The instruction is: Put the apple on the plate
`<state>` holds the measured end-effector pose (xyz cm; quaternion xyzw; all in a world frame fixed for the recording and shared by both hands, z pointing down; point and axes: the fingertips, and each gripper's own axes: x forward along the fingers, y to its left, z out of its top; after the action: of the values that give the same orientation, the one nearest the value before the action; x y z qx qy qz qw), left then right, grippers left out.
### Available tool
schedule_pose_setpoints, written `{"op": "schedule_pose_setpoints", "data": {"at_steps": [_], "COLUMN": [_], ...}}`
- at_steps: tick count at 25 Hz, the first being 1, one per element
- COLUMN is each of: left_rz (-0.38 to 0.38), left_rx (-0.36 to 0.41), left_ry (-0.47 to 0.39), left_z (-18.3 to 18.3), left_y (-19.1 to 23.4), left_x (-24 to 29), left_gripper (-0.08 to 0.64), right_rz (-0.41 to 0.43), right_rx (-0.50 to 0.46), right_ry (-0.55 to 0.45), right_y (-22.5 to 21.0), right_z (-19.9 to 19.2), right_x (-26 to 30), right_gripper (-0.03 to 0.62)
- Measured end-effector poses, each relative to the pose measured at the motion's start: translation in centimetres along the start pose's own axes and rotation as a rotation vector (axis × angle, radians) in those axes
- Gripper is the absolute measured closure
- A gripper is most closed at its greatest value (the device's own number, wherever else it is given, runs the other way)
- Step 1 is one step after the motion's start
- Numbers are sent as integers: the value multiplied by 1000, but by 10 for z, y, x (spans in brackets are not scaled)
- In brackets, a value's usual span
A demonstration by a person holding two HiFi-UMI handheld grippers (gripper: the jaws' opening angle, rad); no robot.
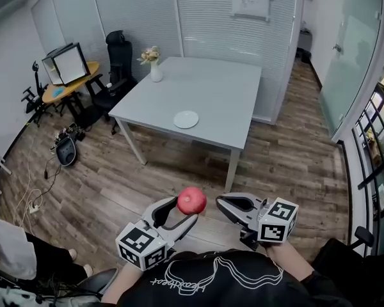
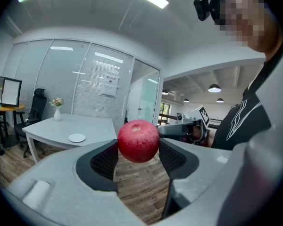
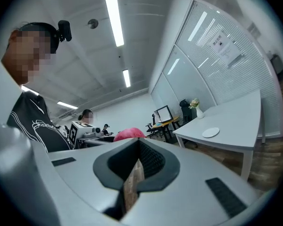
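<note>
A red apple [image 1: 192, 200] is held in the air above the wooden floor, pinched between the pads of my left gripper [image 1: 189, 207]. In the left gripper view the apple [image 2: 138, 141] fills the gap of that gripper [image 2: 138, 147], with a black pad pressing on each side. My right gripper [image 1: 221, 203] is just right of the apple, its jaws together with nothing between them. From the right gripper [image 3: 138, 144] the apple [image 3: 128, 133] peeks over the left jaw. The white plate [image 1: 186, 119] lies near the front edge of the grey table [image 1: 217, 82], well beyond both grippers.
A white vase with flowers [image 1: 155, 69] stands at the table's far left corner. A black office chair [image 1: 117, 62], a round wooden side table [image 1: 67, 82] with a monitor and cables on the floor are to the left. Glass partitions close the room behind and to the right.
</note>
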<state>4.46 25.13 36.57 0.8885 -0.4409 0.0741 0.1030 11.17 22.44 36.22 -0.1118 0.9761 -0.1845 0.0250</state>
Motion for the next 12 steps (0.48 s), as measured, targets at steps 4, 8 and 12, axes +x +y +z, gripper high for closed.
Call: {"op": "schedule_pose_setpoints", "data": {"at_steps": [4, 8, 12], "left_rz": [3, 0, -5], "left_rx": [3, 5, 2], "left_ry": [5, 4, 1], "left_z": [1, 1, -2], "left_y": [4, 10, 24], "left_x": [3, 8, 17], "left_gripper": [284, 283, 283], "right_rz": [-11, -29, -43], "right_rx": [13, 21, 26], "right_ry": [-8, -1, -1], "right_y": [-6, -15, -28], "right_z": [1, -2, -5], "right_x": [1, 4, 9], "right_gripper": [583, 583, 583]}}
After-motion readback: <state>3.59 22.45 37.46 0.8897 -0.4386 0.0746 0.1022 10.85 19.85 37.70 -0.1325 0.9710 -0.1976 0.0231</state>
